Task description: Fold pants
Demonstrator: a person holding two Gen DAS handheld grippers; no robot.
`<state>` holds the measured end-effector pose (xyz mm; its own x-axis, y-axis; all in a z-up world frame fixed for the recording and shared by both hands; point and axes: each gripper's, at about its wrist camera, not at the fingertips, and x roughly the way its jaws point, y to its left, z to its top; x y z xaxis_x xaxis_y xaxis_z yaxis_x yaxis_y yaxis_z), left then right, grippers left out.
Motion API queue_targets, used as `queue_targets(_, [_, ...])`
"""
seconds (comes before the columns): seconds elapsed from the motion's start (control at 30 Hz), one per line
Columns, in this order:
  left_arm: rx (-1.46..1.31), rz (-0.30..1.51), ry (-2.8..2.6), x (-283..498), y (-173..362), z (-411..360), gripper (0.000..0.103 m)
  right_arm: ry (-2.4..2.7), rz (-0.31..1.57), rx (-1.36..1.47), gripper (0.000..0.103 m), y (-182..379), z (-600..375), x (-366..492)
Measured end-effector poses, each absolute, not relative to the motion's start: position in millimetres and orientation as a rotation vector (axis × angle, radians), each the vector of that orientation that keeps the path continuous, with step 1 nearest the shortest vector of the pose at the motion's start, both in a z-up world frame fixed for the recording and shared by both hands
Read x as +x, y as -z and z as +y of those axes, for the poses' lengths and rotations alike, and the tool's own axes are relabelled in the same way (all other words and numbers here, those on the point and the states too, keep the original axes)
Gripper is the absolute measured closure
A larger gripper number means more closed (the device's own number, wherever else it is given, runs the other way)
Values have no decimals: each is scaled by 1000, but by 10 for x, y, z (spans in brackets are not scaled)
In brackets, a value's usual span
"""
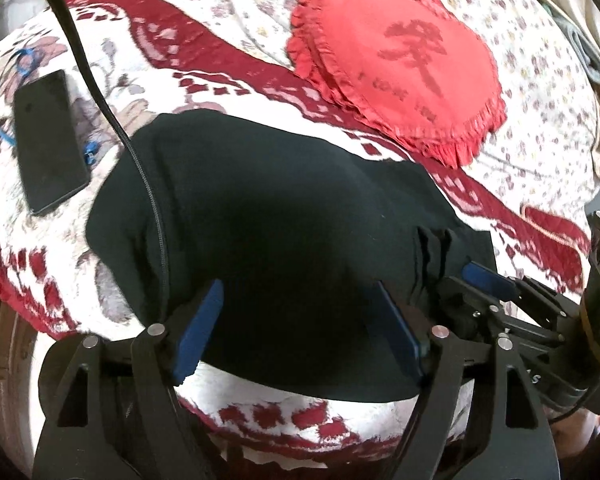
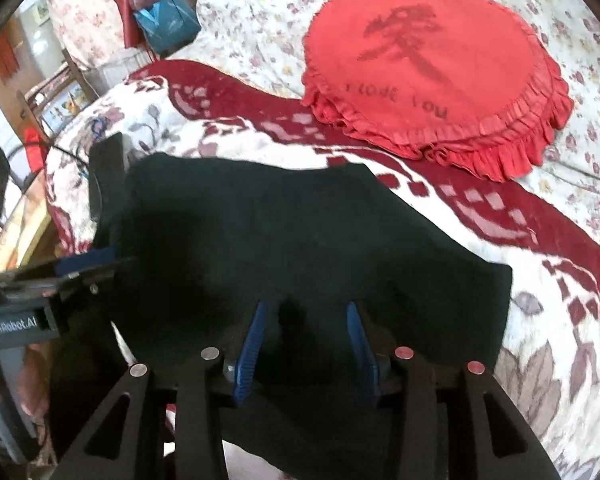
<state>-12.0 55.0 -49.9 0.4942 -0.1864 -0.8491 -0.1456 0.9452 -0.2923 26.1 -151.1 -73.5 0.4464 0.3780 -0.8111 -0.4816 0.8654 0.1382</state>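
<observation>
One pair of black pants (image 1: 284, 216), soft matte knit, folded into a thick rounded bundle, lies on the near part of a bed blanket (image 1: 228, 84) that is fuzzy, cream with dark red block pattern and flowers. Two grippers, black frames with blue ribbed pads. Left gripper (image 1: 300, 332): jaws spread wide, straddling the near edge of the bundle; pads stand clear of the cloth at the sides, nothing pinched. Right gripper (image 2: 308, 344): jaws partly apart, black cloth bunched up between the pads; whether the pads press on it I cannot tell. In the left view it (image 1: 488, 280) sits at the bundle's right corner, where the fabric is gathered in pleats. One round red cushion (image 2: 432, 68), frilled rim, dark printed character and lettering, lies beyond the pants on a floral sheet (image 2: 260, 20). One black phone (image 1: 48, 140), flat and glossy, left of the bundle. One black braided cable (image 1: 112, 112) crosses the pants' left side.
</observation>
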Motion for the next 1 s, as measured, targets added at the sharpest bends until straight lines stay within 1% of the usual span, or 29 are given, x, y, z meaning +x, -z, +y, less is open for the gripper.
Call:
queue_targets(0.37, [-400, 1060, -30, -196, 495, 858, 25, -603, 960, -133, 60, 636, -1151, 361])
queue_targets(0.43, [-420, 1057, -39, -235, 501, 942, 25, -618, 949, -147, 57, 600, -1053, 384])
queue_targets(0.67, [-535, 1058, -107, -393, 620, 1325, 25, -682, 933, -143, 54, 542, -716, 547])
queue_targets(0.77, [-586, 1049, -135, -445, 669, 1467, 25, -715, 917, -139, 48, 501, -520, 651])
queue_targets(0.83, [-610, 1047, -143, -459, 699, 1517, 25, -754, 912, -147, 39, 484, -351, 725])
queue_targets(1.0, [-666, 1074, -131, -407, 835, 1554, 25, -836, 925, -187, 37, 505, 113, 885])
